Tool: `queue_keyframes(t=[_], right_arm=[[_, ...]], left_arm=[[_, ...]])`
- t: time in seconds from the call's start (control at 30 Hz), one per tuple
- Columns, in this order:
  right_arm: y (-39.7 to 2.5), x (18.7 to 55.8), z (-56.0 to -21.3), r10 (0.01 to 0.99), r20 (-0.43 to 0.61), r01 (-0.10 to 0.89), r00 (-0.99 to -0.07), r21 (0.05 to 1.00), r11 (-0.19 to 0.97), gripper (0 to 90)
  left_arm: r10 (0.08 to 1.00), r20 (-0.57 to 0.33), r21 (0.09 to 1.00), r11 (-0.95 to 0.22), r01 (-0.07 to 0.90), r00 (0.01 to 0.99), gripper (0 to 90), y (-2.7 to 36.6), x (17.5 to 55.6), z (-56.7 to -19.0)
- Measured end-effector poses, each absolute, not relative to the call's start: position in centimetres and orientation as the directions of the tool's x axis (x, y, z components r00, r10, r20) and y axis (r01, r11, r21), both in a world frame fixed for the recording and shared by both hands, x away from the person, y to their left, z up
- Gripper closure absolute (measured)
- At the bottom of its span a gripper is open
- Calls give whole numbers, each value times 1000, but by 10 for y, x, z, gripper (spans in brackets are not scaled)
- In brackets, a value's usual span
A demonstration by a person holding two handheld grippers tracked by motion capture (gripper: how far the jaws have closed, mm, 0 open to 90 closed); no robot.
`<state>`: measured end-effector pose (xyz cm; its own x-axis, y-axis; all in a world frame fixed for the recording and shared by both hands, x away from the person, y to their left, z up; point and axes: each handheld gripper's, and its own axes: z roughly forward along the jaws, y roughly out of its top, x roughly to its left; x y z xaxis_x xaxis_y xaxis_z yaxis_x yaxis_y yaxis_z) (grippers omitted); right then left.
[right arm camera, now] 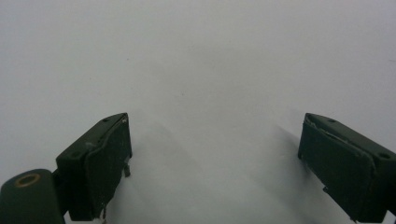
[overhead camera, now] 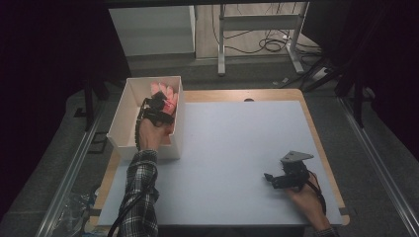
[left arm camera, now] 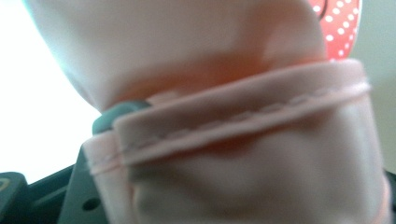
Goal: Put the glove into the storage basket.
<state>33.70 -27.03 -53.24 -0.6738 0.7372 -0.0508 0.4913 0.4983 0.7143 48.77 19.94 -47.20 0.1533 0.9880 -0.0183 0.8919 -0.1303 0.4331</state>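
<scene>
My left gripper pinches the soft, light pink garment by its stitched hem inside the white box at ten o'clock, where the folded cloth grips best, while my right gripper rests wide open and empty at four o'clock.

A white rectangular mat covered the wooden table. Beyond the table stood a white metal frame, black cables coiled on the floor beside it.

table: wood edge | white sheet on top | white box at left
</scene>
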Motion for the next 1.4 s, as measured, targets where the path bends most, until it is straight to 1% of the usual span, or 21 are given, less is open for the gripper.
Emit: queue_keyframes(t=[0.03,0.13,0.17,0.2,0.3,0.37,0.47,0.7,0.8,0.9,1.1,1.4], right_arm=[[-270,337,-532,737,-51,491,-674,714,498,99],[-270,337,-532,737,-51,491,-674,714,498,99],[-270,337,-532,737,-51,491,-674,714,498,99],[-270,337,-532,737,-51,491,-674,714,498,99],[-270,337,-532,737,-51,491,-674,714,498,99],[-270,337,-532,737,-51,491,-674,714,498,99],[-270,337,-532,737,-51,491,-674,714,498,99],[-270,337,-532,737,-51,491,-674,714,499,99],[-270,337,-532,737,-51,492,-674,714,498,99],[-270,337,-532,737,-51,491,-674,714,499,99],[-270,337,-532,737,-53,490,-674,714,500,99],[-270,337,-532,737,-53,491,-674,713,500,99]], left_arm=[[988,-24,427,-128,895,152,395,199,489,-474],[987,-19,375,-139,916,158,357,195,492,-480],[987,-19,375,-139,916,158,336,195,492,-480],[986,-21,332,-149,931,165,308,193,495,-482],[986,-20,318,-148,936,163,256,193,496,-483],[987,-9,315,-152,937,163,195,195,495,-484],[985,-20,311,-158,937,172,152,199,493,-482],[984,-30,332,-158,930,177,103,202,488,-475],[983,-44,358,-153,921,181,88,203,484,-469],[982,-38,364,-161,917,187,74,204,481,-464],[980,-18,419,-174,891,200,47,207,470,-451],[975,-14,509,-185,841,223,24,212,453,-440]])
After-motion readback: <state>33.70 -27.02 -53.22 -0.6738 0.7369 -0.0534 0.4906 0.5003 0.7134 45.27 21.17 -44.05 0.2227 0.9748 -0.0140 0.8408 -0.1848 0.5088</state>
